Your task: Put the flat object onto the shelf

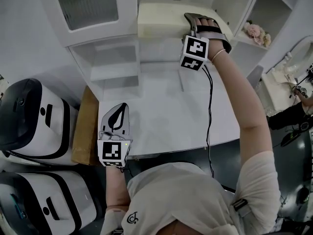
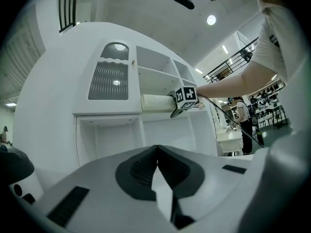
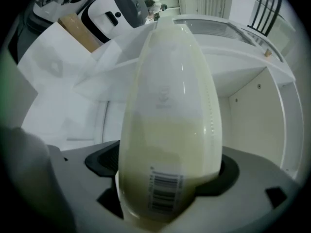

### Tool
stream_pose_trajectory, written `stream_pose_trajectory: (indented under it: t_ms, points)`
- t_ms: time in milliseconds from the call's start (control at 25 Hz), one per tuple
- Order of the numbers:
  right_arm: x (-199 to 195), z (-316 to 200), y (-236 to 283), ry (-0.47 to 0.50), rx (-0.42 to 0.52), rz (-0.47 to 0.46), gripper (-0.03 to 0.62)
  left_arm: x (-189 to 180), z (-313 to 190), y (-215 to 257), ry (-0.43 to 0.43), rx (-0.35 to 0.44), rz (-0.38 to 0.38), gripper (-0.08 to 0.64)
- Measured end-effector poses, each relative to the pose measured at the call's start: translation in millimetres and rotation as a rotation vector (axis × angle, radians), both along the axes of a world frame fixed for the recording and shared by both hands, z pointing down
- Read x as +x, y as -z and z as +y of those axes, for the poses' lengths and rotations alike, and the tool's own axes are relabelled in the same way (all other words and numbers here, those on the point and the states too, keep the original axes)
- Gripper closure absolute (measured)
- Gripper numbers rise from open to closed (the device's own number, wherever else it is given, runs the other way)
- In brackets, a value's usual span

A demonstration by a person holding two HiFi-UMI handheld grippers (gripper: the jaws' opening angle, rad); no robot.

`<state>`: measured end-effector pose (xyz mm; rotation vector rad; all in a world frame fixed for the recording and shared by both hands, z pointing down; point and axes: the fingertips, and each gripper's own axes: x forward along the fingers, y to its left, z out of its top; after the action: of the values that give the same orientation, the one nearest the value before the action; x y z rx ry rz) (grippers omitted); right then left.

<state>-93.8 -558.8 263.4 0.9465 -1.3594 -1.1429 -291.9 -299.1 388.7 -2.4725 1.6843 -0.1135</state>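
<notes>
The flat object (image 1: 161, 21) is a cream slab with a barcode label, lying in an upper compartment of the white shelf unit (image 1: 122, 50). My right gripper (image 1: 198, 19) reaches into that compartment, held up by the person's arm. In the right gripper view the cream slab (image 3: 170, 106) lies between the jaws of the right gripper (image 3: 167, 171), which stand wide and do not press on it. My left gripper (image 1: 115, 114) rests low near the white table's (image 1: 166, 116) front edge, shut and holding nothing. The left gripper view shows the left gripper (image 2: 157, 149) pointing at the shelf unit and the slab (image 2: 155, 102).
A brown cardboard box (image 1: 85, 126) stands at the table's left end. Two white and black machines (image 1: 34, 121) sit further left. A cabinet door with a glass pane (image 1: 88, 4) is beside the compartment. Pink flowers (image 1: 257, 32) sit on a right shelf. A black cable (image 1: 210, 116) hangs from the right gripper.
</notes>
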Motion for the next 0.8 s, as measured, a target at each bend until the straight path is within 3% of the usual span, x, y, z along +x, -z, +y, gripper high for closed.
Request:
stream_pose_trajectory:
  t_ms: [360, 560, 800]
  points:
    - [-1.1, -30.9, 1.4, 0.010, 0.012, 0.020, 0.112, -2.8, -9.1, -20.5, 0.011, -0.056, -0.049, 0.549]
    - [-1.7, -44.9, 0.1, 0.009, 0.014, 0.026, 0.103, -2.9, -16.5, -31.1, 0.012, -0.095, -0.035, 0.549]
    - [-3.8, -61.8, 1.5, 0.011, 0.023, 0.025, 0.091, 1.7, -21.1, -22.6, 0.005, -0.075, -0.037, 0.549]
